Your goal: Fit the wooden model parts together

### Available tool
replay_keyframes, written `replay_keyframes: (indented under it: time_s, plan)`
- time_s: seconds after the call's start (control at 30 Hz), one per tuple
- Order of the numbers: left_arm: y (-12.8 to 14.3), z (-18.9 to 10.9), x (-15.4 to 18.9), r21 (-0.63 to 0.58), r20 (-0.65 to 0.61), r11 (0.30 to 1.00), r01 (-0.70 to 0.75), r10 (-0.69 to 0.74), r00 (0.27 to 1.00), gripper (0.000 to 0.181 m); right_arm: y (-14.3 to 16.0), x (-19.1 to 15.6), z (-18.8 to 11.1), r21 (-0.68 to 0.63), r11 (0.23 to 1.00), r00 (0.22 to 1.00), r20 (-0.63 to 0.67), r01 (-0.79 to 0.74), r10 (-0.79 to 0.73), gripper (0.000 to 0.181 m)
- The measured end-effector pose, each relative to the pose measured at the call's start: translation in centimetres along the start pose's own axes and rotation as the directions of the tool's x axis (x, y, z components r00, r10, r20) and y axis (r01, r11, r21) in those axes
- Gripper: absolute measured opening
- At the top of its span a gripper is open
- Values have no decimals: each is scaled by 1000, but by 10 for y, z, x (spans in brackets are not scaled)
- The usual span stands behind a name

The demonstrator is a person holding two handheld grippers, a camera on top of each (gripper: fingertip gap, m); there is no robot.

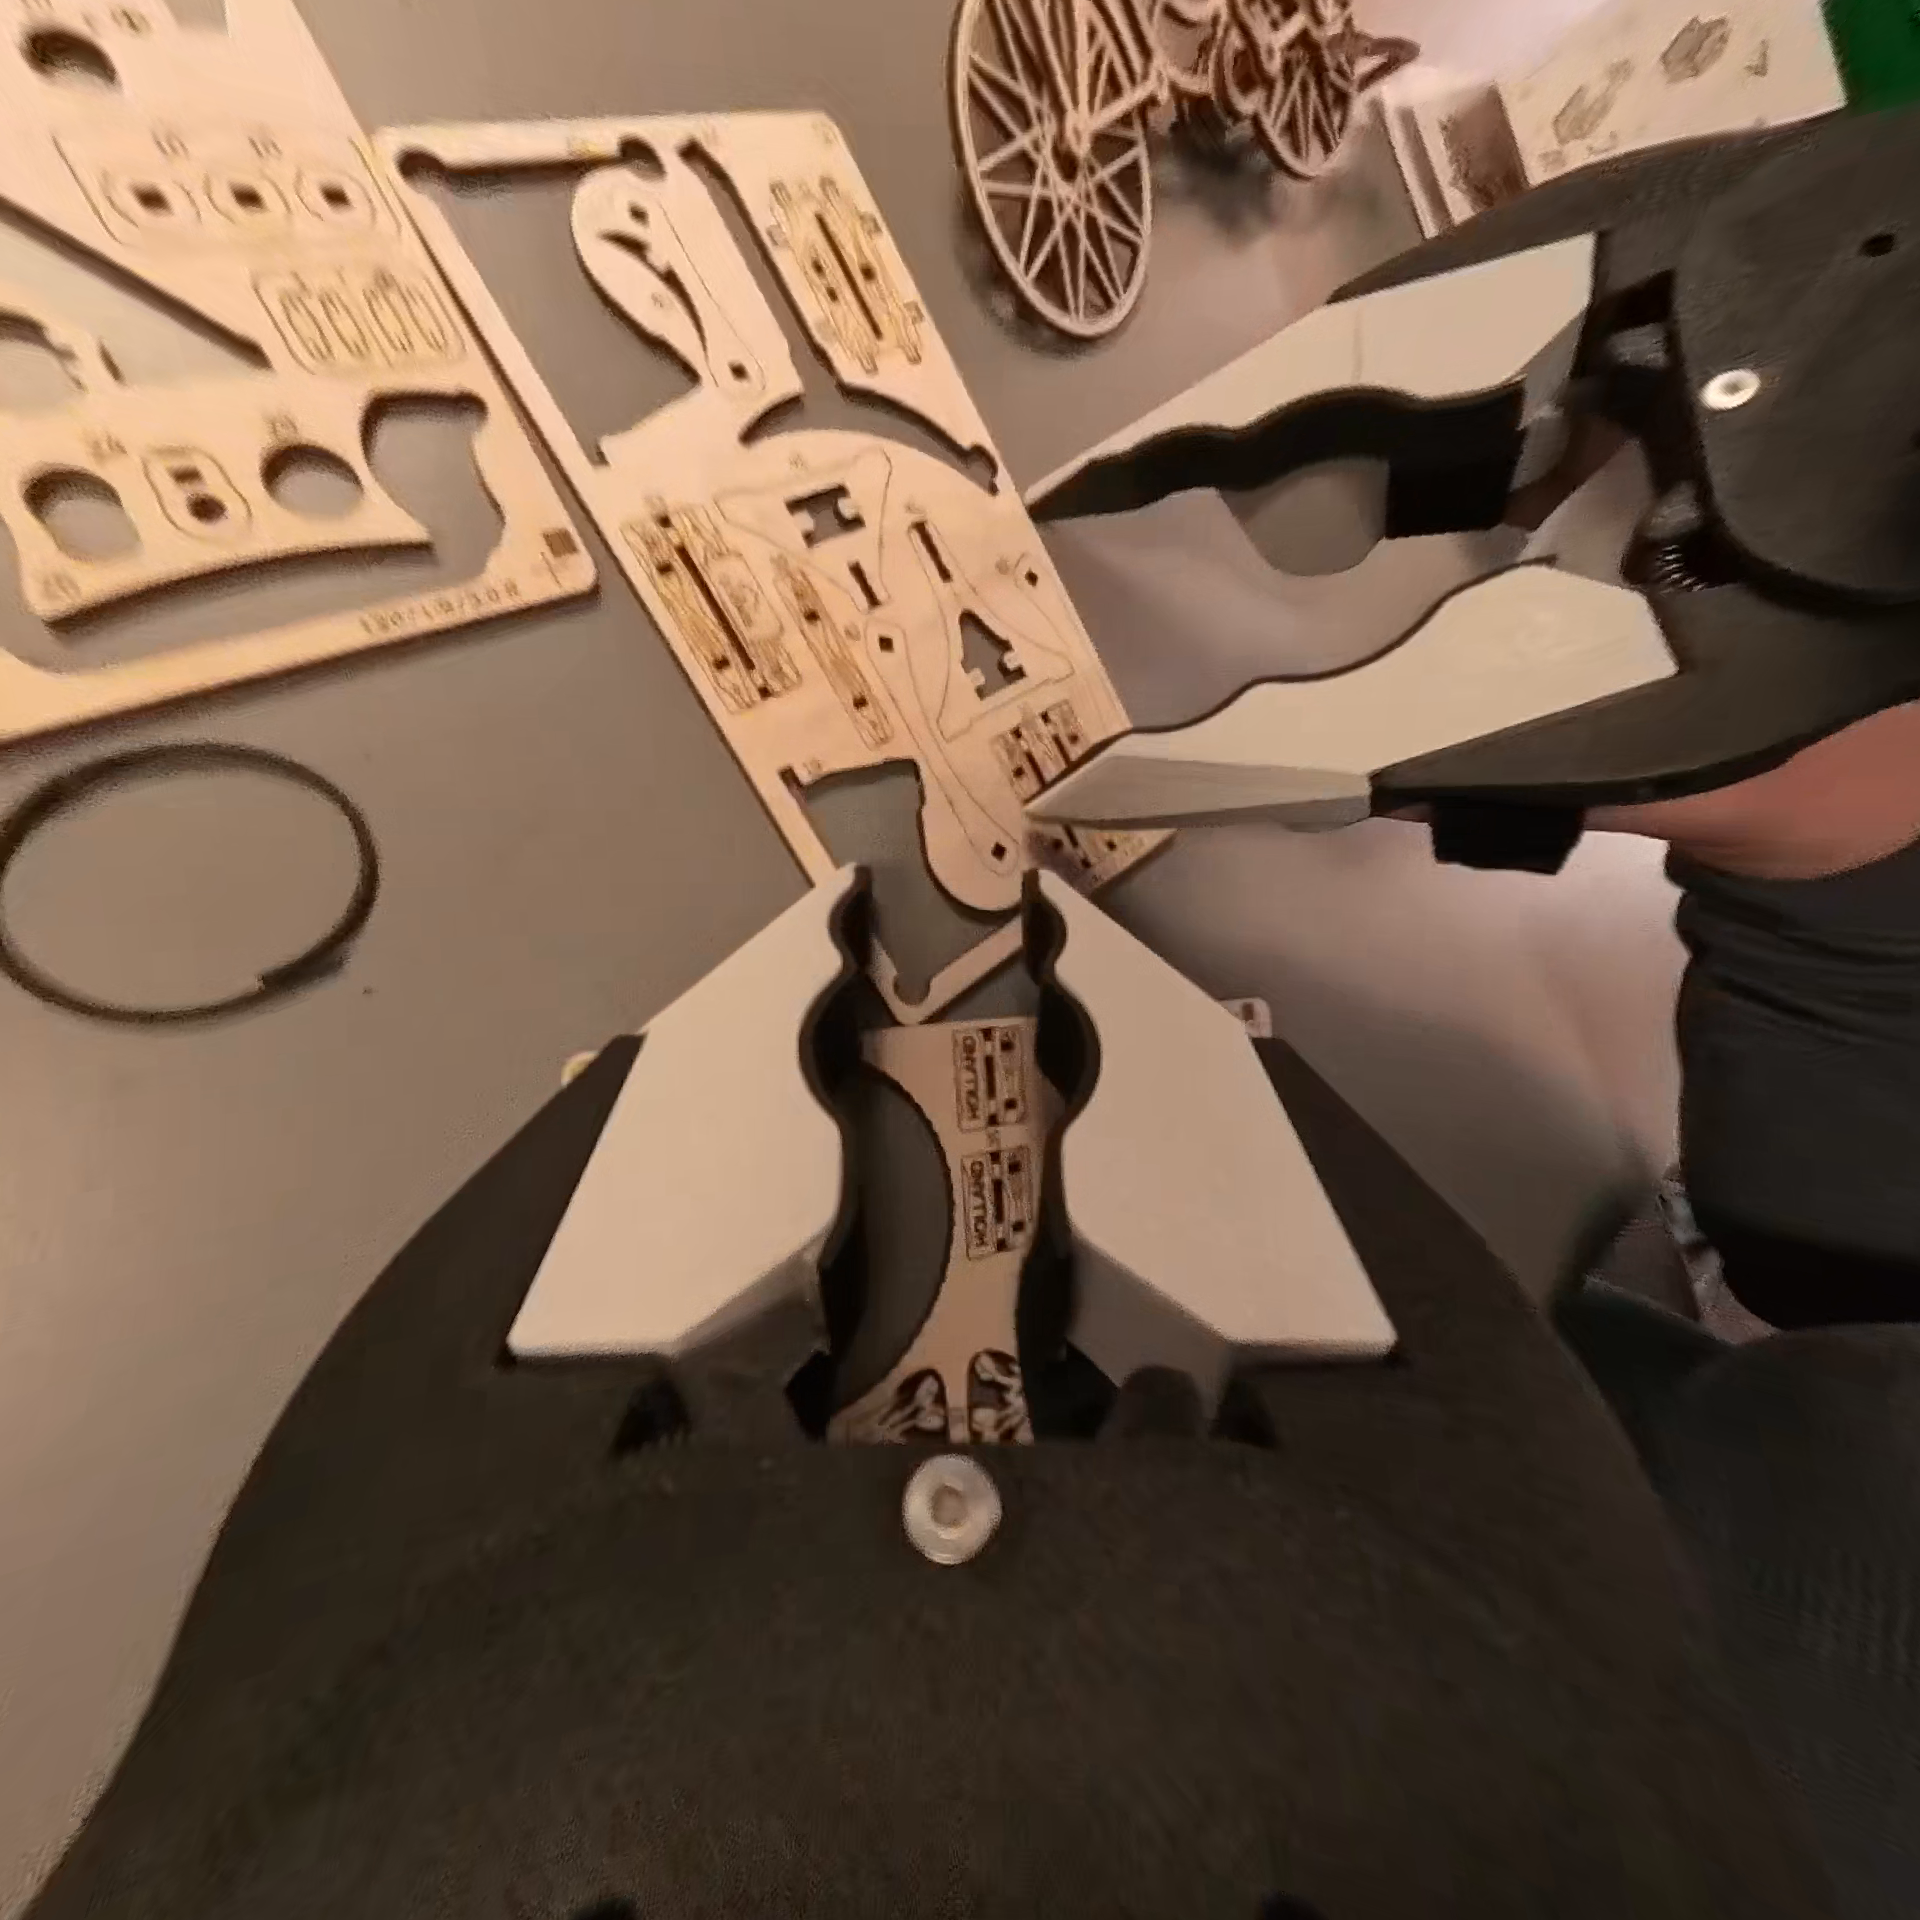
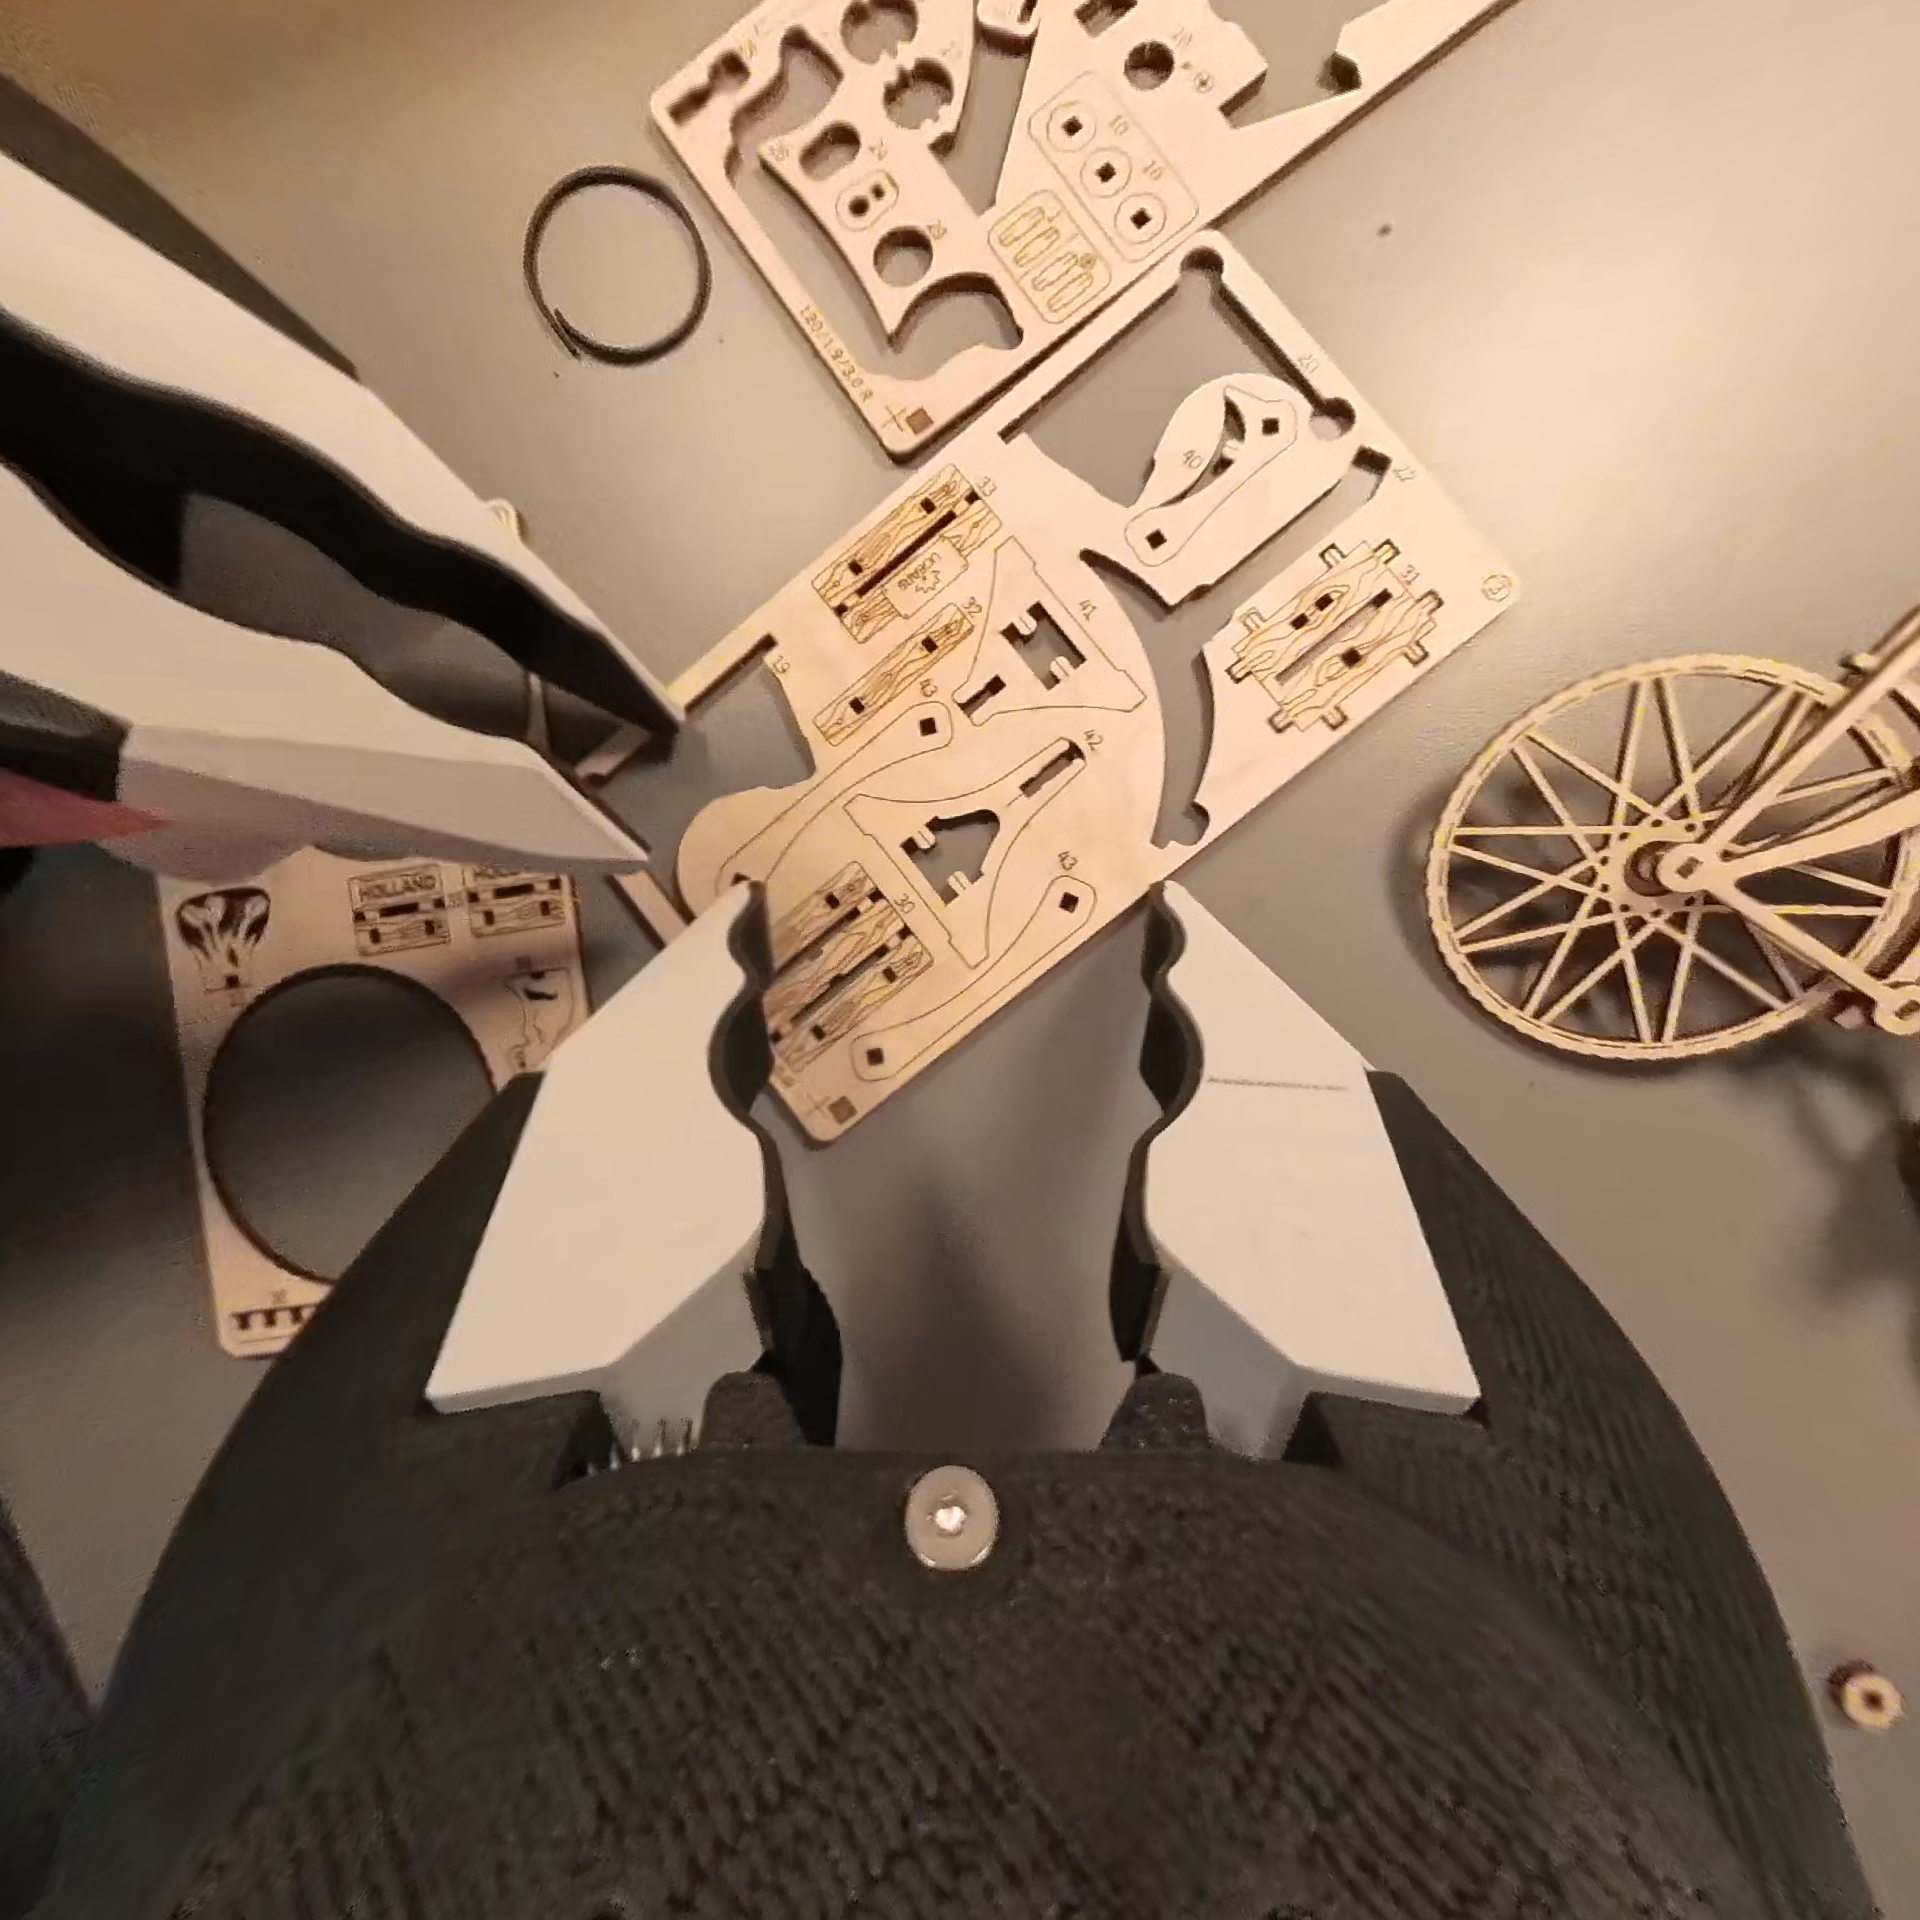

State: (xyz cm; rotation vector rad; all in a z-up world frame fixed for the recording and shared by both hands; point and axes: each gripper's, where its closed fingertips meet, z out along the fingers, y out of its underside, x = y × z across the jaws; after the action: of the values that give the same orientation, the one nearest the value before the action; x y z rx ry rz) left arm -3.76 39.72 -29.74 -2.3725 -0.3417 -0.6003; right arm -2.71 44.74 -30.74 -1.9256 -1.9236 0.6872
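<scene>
A wooden parts sheet (image 1: 852, 582) with several laser-cut pieces lies flat on the grey table; it also shows in the right wrist view (image 2: 1039, 665). My left gripper (image 1: 945, 883) is open and empty, hovering over the sheet's near corner. In the right wrist view it (image 2: 652, 787) comes in from the left, its tips at the sheet's left corner. My right gripper (image 2: 956, 894) is open and empty, its left fingertip (image 2: 727, 914) over the sheet's near edge. In the left wrist view it (image 1: 1039, 665) reaches in from the right.
A second parts sheet (image 1: 208, 416) (image 2: 935, 208) lies beside the first. A third sheet (image 2: 312, 914) with a round hole lies under my left gripper. A black rubber ring (image 1: 208, 750) (image 2: 613, 174), a built wooden bicycle (image 1: 1049, 156) (image 2: 1662, 862) and a small wooden gear (image 2: 1870, 1704) are nearby. Measured from the fingertips, the built wooden bicycle (image 1: 1049, 156) is 7 cm or so from the right gripper and 15 cm from the left. It turns up in the right wrist view (image 2: 1630, 827) as well.
</scene>
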Motion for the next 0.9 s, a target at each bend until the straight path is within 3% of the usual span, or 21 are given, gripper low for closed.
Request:
replay_keyframes:
  time_s: [0.1,0.2,0.3,0.43,0.53,0.63,0.7,0.8,0.9]
  plan:
    - [8,1,4,-28,-21,1000,7,-8,1000,22,0,-3,1,-17,1000,999,-30,-19,18,73]
    - [18,7,10,-71,-74,997,-16,10,997,0,0,-4,-2,15,997,997,-6,-82,82,67]
    - [21,8,14,-76,-114,996,-44,35,993,0,1,-1,-6,46,985,985,41,-168,166,55]
    - [29,6,20,-107,-155,992,-70,53,986,0,-3,27,-10,75,979,979,-64,-188,193,44]
    - [35,8,31,-128,-212,989,-68,40,976,0,-7,39,-10,22,988,980,-121,-154,156,37]
    - [44,6,38,-172,-244,982,-80,36,969,0,-28,39,-11,-17,1000,992,-121,-22,20,32]
    - [51,3,41,-210,-257,973,-95,39,966,0,-50,28,-7,-46,983,981,-59,180,-182,33]
    - [56,-4,39,-241,-226,964,-114,58,972,0,-64,14,11,-138,860,871,95,490,-481,36]
    - [47,-20,42,-167,-220,980,-111,73,973,0,-61,16,31,-241,760,797,202,604,-569,36]
